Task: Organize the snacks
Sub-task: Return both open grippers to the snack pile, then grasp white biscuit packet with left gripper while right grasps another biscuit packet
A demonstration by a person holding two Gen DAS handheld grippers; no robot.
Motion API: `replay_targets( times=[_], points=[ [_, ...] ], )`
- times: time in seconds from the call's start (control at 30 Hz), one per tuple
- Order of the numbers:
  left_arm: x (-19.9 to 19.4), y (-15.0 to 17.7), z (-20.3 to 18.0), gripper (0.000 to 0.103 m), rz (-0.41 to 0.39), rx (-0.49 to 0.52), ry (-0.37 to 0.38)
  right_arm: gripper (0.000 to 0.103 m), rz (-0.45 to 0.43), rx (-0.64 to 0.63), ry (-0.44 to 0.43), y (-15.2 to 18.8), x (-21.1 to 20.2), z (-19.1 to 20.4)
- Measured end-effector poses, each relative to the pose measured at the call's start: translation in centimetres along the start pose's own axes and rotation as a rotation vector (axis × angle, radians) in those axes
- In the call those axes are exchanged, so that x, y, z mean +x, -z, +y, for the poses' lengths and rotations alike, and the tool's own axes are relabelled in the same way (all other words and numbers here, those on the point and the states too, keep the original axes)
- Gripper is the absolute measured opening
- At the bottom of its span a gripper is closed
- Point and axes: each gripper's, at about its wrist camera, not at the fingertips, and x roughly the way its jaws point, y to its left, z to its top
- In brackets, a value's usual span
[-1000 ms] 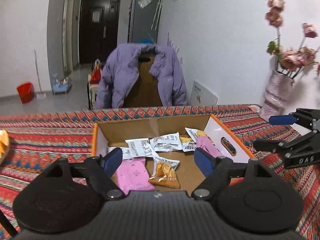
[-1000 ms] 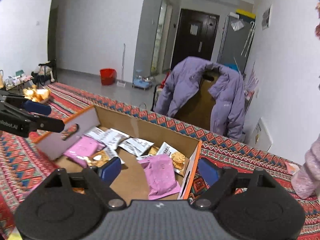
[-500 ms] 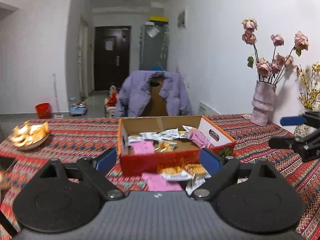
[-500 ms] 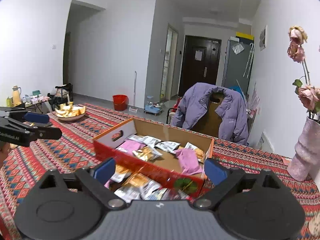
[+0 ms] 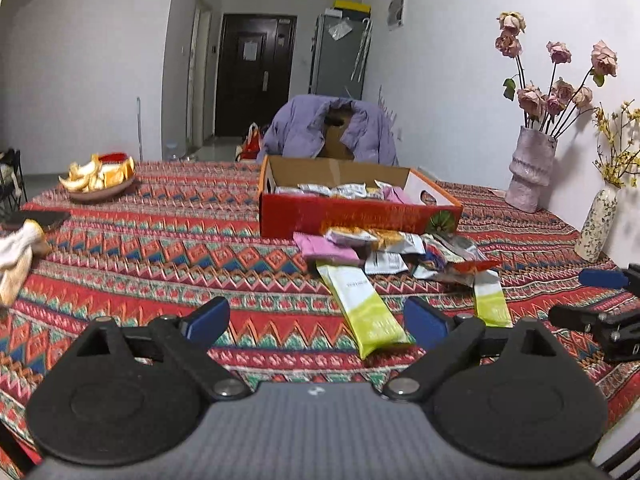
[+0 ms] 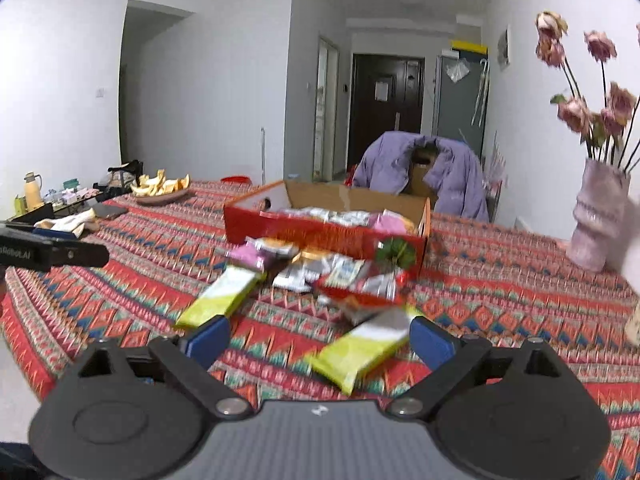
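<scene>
Between picks: left gripper (image 5: pixel 316 318) and right gripper (image 6: pixel 319 337) released, empty. Next: grasp a green packet (image 5: pixel 365 312), probably nearest the tabletop's front edge, for the box (image 5: pixel 352 216).

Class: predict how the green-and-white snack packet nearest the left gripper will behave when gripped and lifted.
The green-and-white packet lies thin and flat on the tablecloth, so it is probably light and may sag. Its glossy wrapper looks slippery. It should not roll.

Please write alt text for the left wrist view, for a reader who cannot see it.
Open left tongs hover empty above a patterned tablecloth, facing loose snack packets heaped before a red cardboard box. Two green-white packets lie nearest.
</scene>
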Motion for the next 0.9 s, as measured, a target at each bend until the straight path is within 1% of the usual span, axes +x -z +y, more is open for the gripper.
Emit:
replay_targets(
  times=[0.13,0.23,0.47,0.67,0.77,0.83,0.9],
  points=[
    [0.4,0.1,-0.4,0.095,0.006,0.007,0.008,0.097,0.006,-0.002,0.019,0.5,0.1,0.0],
    [1.0,-0.1,-0.9,0.095,0.018,0.021,0.015,0.097,0.01,0.016,0.013,0.5,0.5,-0.3],
    [4.4,-1.0,-2.0,0.095,0.059,0.036,0.037,0.097,0.017,0.094,0.019,0.2,2.3,-1.9],
    [8.6,-2.6,-2.1,0.095,0.081,0.032,0.046,0.097,0.048,0.159,0.013,-1.1,6.1,-3.9],
    [11.4,-3.9,-2.1,0.095,0.087,0.037,0.055,0.096,0.038,0.173,-0.003,-2.4,8.2,-4.6],
    [13.8,-4.9,-2.3,0.095,0.09,0.038,0.073,0.095,0.032,0.171,-0.025,-3.4,9.8,-4.9],
    [16.7,-5.8,-2.6,0.094,0.11,0.034,0.086,0.095,0.032,0.16,-0.028,-4.4,11.3,-5.1]
  ],
)
